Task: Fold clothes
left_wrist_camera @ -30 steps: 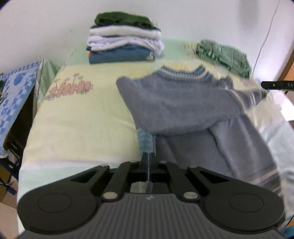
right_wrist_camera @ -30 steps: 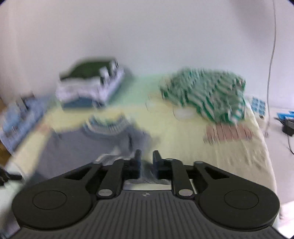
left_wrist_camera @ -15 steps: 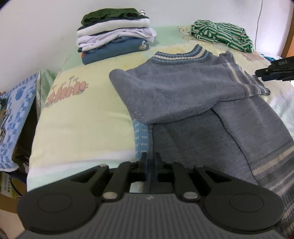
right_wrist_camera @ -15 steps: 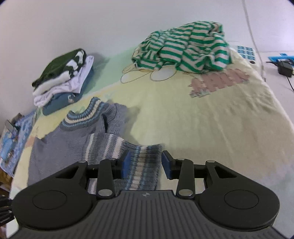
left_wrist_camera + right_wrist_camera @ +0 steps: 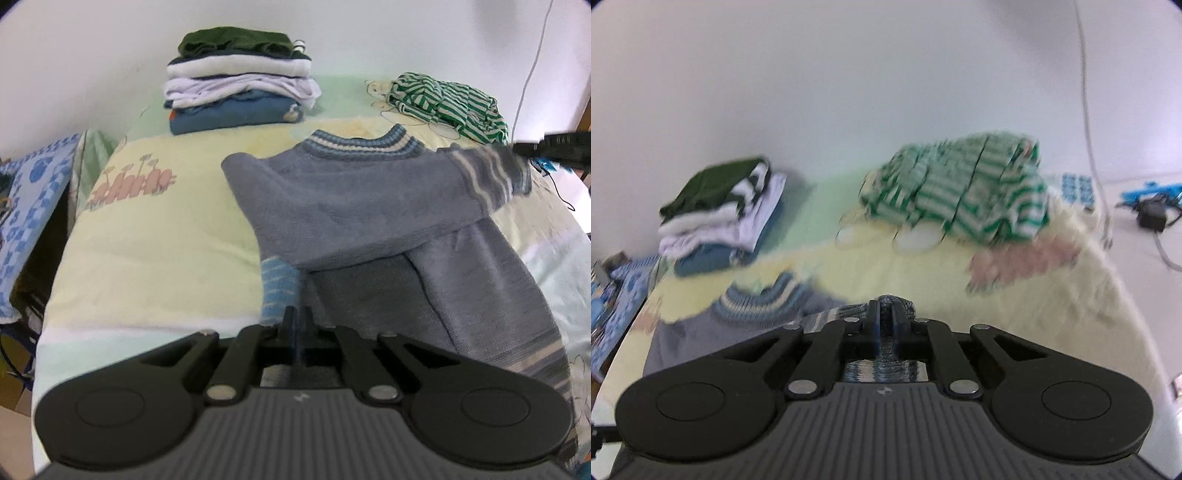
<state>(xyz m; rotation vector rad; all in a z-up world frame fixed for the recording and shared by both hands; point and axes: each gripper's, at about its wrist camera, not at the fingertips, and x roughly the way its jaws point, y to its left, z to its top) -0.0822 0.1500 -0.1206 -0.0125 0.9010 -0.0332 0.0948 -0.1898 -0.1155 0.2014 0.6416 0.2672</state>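
Grey sweater (image 5: 354, 199), frame centre: soft, limp knit. Left tool (image 5: 298, 325) pinches its hem; right tool (image 5: 883, 325) pinches the striped cuff (image 5: 882, 306).

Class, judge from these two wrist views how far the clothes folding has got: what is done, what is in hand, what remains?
Done: a stack of folded clothes sits at the back of the bed.

In hand: the grey sweater lies partly folded; the left gripper is shut on its hem, the right gripper on a striped sleeve cuff.

Left: finishing this sweater, then the crumpled green striped garment.
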